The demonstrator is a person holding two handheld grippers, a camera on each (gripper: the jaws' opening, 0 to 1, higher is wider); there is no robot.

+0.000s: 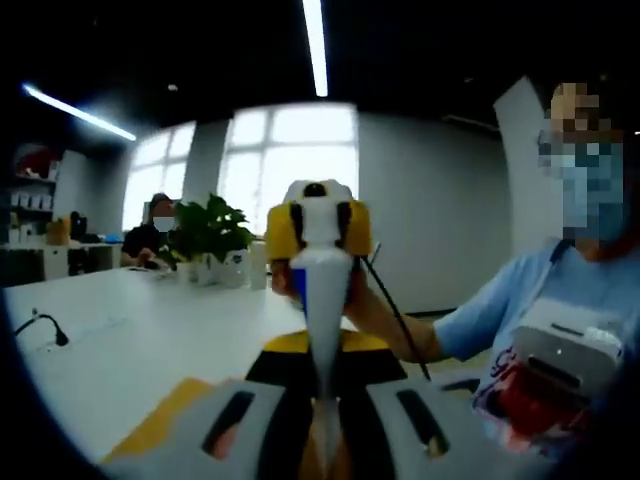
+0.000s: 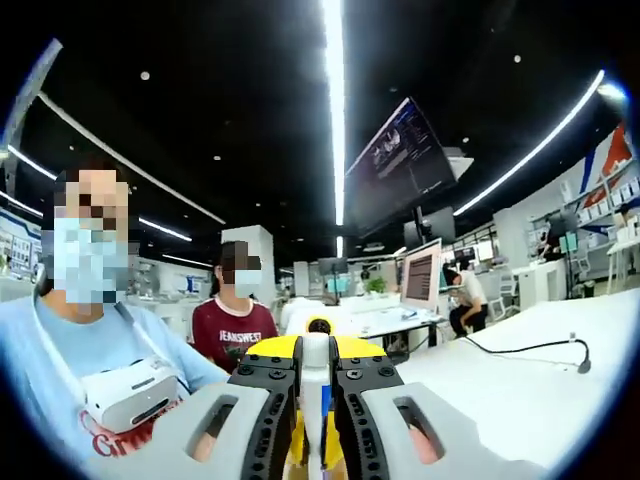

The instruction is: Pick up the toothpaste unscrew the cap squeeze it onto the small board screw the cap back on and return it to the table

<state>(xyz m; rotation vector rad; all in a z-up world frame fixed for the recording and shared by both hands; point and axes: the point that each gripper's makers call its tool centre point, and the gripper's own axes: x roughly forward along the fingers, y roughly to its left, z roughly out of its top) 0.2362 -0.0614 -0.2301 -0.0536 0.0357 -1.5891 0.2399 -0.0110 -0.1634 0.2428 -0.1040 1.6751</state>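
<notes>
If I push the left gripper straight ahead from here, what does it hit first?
The left gripper is already shut on the toothpaste tube, whose far end sits in the right gripper facing it. Straight ahead, it would most likely press the tube into that gripper, though depth is unclear.

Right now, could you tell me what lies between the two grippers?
The toothpaste tube spans the gap: in the left gripper view its flat tail sits in the left gripper, its cap end in the right gripper.
</notes>
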